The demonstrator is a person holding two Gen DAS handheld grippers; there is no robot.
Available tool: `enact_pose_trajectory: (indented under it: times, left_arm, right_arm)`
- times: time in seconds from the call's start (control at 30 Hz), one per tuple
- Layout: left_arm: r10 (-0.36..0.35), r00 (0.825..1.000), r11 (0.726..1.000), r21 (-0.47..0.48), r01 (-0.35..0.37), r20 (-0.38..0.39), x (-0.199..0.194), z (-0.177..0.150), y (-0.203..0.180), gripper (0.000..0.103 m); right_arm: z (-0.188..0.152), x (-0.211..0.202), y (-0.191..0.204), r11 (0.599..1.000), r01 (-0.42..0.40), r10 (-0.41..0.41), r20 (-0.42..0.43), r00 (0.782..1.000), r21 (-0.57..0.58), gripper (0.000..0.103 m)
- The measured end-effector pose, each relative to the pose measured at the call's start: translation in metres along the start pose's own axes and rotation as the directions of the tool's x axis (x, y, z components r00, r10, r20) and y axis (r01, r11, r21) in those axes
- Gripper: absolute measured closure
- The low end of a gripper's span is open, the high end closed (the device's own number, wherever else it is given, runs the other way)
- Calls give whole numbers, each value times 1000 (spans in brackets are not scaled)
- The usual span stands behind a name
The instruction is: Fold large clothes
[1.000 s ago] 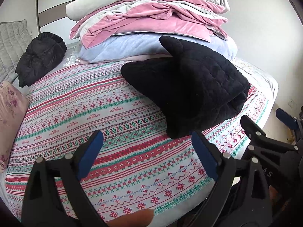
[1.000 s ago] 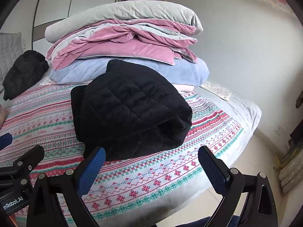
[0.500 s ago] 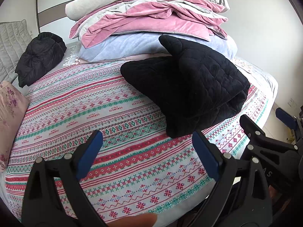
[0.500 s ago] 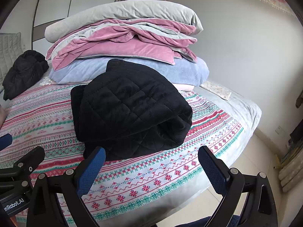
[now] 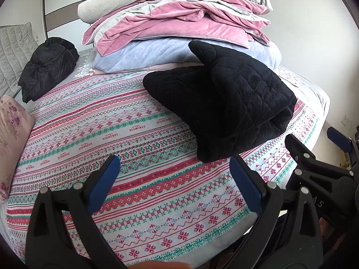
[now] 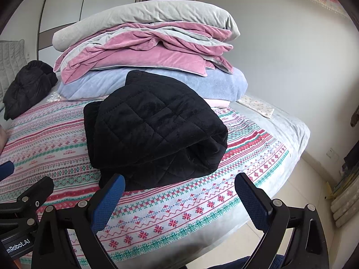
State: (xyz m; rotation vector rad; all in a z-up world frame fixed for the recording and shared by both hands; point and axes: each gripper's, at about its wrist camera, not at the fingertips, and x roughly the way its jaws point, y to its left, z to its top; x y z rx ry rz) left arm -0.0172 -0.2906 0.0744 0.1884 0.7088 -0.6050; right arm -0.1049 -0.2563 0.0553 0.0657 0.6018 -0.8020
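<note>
A black quilted garment (image 5: 228, 103) lies folded into a thick bundle on the patterned bed sheet (image 5: 101, 134); it also shows in the right wrist view (image 6: 154, 134). My left gripper (image 5: 174, 172) is open and empty, held back from the garment near the bed's front edge. My right gripper (image 6: 179, 190) is open and empty, just in front of the bundle's near edge. The right gripper's body shows at the right of the left wrist view (image 5: 318, 174).
A tall stack of folded pink, grey and blue blankets (image 6: 145, 51) stands behind the garment. A second black puffy garment (image 5: 47, 65) lies at the far left by a grey headboard (image 5: 13, 51). A floral pillow (image 5: 11, 134) sits at left. Floor (image 6: 314, 179) lies right of the bed.
</note>
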Motion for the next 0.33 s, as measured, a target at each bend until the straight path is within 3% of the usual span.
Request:
enact_pose_trajectory:
  times: [0.33]
  left_arm:
    - [-6, 1000, 1000, 2, 6, -3, 0, 0, -2, 5]
  right_arm:
    - [0, 0, 0, 1000, 1, -1, -1, 1000, 1, 4]
